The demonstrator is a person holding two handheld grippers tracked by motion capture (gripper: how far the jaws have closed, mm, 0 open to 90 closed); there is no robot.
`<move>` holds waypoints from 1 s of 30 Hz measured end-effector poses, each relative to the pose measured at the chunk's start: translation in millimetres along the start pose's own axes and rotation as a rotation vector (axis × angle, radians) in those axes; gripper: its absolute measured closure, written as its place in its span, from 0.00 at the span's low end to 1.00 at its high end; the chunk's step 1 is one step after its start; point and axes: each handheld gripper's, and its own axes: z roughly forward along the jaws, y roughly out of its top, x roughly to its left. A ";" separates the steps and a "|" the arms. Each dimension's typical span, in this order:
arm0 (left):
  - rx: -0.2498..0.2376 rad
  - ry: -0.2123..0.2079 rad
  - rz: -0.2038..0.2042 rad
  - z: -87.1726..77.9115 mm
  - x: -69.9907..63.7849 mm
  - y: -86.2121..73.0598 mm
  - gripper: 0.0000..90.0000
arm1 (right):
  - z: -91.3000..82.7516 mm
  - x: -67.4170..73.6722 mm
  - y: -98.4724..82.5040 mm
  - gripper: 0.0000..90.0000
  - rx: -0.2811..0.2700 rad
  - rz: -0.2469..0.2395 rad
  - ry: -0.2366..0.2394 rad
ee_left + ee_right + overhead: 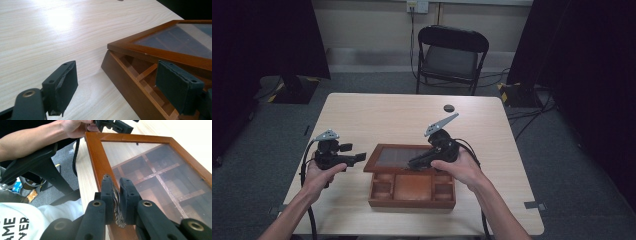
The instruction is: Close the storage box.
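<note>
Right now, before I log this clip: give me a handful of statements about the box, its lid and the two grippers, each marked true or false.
1. The right gripper is clamped on the metal handle at the front edge of the glass-paned lid. True.
2. The lid lies flat and closed on the wooden box. False: it is raised, and the front compartments are exposed.
3. The left gripper grips the box's corner. False: its jaws stand apart beside the box and hold nothing.
4. A small dark round object lies on the table beyond the box. True.
5. The box holds jewellery. False: the visible compartments are empty.
</note>
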 end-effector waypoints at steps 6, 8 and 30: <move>-0.019 0.033 -0.009 -2.3 2.7 0.5 0.20 | 2.1 2.6 -4.9 0.92 -0.004 -0.003 -0.011; -0.026 0.039 -0.018 -2.9 4.5 0.4 0.20 | 4.8 4.1 -8.0 0.92 0.006 -0.004 -0.014; -0.009 0.059 -0.016 0.7 4.0 0.5 0.22 | 46.1 6.3 -45.1 0.92 0.142 0.001 -0.003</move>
